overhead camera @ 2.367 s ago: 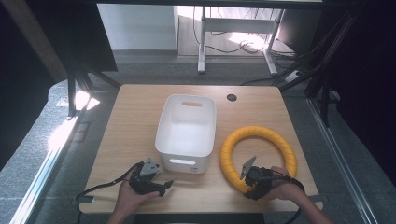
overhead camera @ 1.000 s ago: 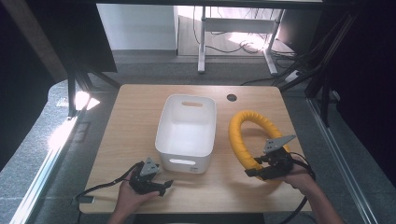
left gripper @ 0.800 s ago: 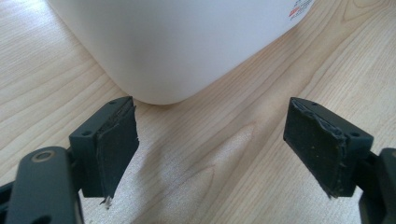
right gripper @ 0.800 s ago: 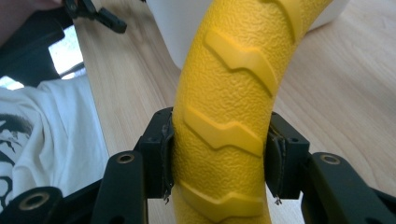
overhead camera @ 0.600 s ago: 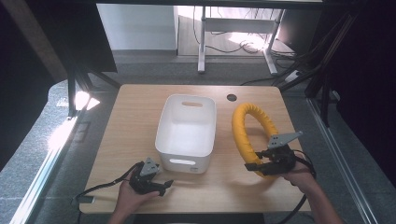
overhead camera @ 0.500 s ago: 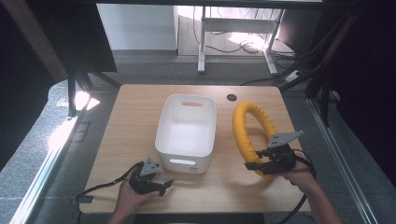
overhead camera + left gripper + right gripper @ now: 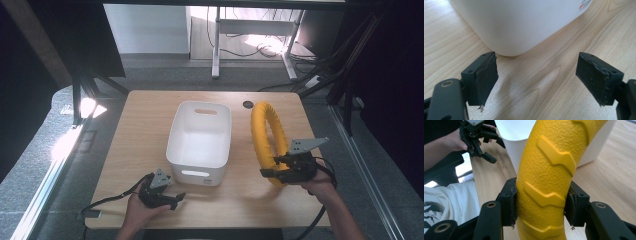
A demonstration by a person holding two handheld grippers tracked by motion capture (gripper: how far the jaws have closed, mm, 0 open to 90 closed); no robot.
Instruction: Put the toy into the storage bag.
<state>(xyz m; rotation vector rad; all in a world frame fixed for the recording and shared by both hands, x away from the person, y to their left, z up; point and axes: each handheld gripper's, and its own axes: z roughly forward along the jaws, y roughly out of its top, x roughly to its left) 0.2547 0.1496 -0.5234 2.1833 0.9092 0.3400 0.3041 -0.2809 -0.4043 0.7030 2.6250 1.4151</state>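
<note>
While upright, yellow ring [image 7: 544,182] between jaws

Yellow ring [image 7: 544,182] is pebbly, matt, kinda rubbery; white bin [image 7: 200,137] smooth plastic; counter [image 7: 145,130] pale wood grain, light sheen.

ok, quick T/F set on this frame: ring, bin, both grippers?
1. The right gripper is shut on the yellow ring. True.
2. The yellow ring lies flat on the table. False: it stands up on edge.
3. The left gripper holds the white bin. False: its fingers are open, nothing between them.
4. The white bin is empty. True.
5. The ring is left of the bin in the high view. False: right of it.
</note>
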